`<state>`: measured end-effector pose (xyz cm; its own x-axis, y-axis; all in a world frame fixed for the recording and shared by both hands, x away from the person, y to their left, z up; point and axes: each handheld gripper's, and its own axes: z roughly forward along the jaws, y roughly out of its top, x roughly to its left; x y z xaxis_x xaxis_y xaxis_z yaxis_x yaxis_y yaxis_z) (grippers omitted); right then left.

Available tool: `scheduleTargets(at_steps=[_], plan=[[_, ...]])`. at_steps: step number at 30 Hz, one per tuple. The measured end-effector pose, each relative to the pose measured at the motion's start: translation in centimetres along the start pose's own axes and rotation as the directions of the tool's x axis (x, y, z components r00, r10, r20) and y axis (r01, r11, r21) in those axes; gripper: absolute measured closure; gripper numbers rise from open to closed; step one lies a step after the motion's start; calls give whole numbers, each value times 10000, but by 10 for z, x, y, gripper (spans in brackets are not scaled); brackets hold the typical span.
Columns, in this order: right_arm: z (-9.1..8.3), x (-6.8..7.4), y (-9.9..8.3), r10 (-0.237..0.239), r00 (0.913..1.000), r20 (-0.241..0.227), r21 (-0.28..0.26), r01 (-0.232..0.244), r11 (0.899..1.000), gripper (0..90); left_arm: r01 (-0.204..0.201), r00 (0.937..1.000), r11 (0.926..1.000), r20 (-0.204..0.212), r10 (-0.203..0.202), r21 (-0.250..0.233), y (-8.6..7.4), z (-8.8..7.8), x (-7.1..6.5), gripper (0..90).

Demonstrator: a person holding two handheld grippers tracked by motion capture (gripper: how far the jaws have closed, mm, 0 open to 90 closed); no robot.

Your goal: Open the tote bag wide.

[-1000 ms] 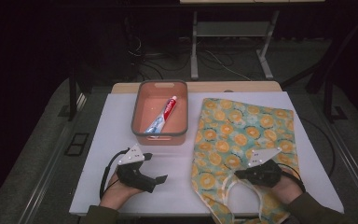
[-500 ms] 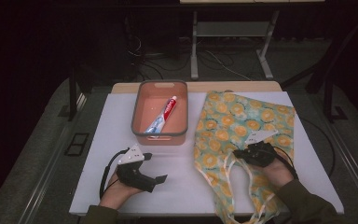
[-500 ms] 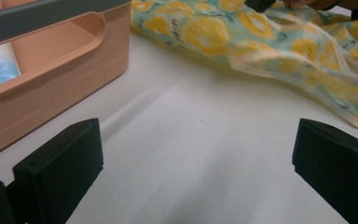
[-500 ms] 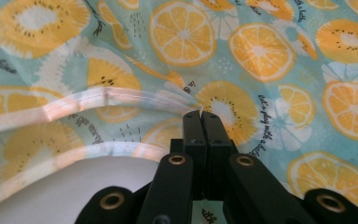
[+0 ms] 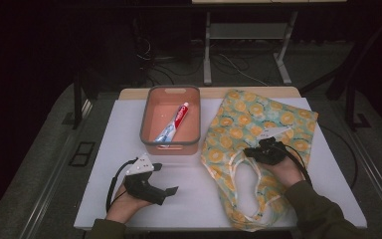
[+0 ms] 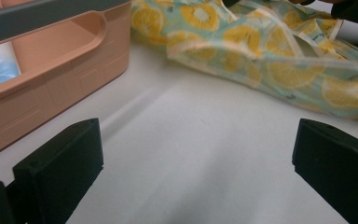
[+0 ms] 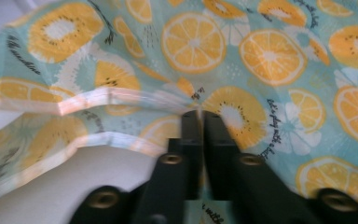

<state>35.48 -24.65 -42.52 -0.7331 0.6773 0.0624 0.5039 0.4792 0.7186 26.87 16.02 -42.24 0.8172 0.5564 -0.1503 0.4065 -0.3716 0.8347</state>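
Note:
A tote bag point(image 5: 258, 119) printed with orange slices lies on the right of the white table point(image 5: 114, 134), its handles trailing toward the person. My right gripper point(image 5: 248, 151) sits over the bag's open edge. In the right gripper view its jaws point(image 7: 198, 116) stand nearly together, pinching a fold of the fabric point(image 7: 135, 100); they have just been opening slightly, with the cloth still between them. My left gripper point(image 5: 165, 179) rests on the table at the front left, open and empty point(image 6: 191, 168). A pink bin point(image 5: 146, 114) holds a toothpaste tube point(image 5: 176, 122).
The bin point(image 6: 74, 70) stands just ahead and left of my left gripper, with the bag point(image 6: 270, 60) ahead and right of it. Bare white table lies between them. Dark floor, cables and a table frame point(image 5: 206, 55) lie beyond the far edge.
My right gripper has moved away from the person and to the left, dragging the bag's edge with it, so the bag is bunched and its handles are drawn in. The left gripper has stayed put.

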Motion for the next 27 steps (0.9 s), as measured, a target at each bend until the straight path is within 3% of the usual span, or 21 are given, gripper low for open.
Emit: scheduleTargets(at_steps=[3,5,10,19,20,21,22,25,27], plan=[[-14,2,-1,-87,9996,-255,-212,81,9997,567,4,10000,10000,0,-4,-10,0,-1,0,2],[-26,7,-3,-158,9972,-725,-327,134,9994,519,14,10000,10000,6,-14,-25,0,-1,0,2],[-47,32,-11,-872,9856,-1448,-394,823,9958,459,-14,10000,10000,4,14,-16,1,0,-1,3],[-51,76,-32,-1828,9410,-2847,-176,1855,9825,436,12,10000,10000,5,-12,-48,0,-1,-1,2],[-51,83,-35,-1901,9327,-3066,-174,1942,9808,435,8,10000,10000,-2,-8,-39,0,-1,-1,2],[-51,86,-37,-1952,9267,-3212,-193,1997,9797,435,14,10000,10000,-1,-14,-37,0,0,-1,2],[-51,86,-37,-1952,9267,-3212,-193,1997,9797,435,8,10000,10000,3,-8,-37,0,0,-1,2],[-50,96,-40,-2042,9067,-3690,-171,2131,9769,435,-4,10000,10000,-10,4,-28,0,0,-1,3],[-50,102,-42,-2057,8980,-3889,-130,2180,9759,441,4,10000,10000,-8,-4,-30,0,0,-1,2]])
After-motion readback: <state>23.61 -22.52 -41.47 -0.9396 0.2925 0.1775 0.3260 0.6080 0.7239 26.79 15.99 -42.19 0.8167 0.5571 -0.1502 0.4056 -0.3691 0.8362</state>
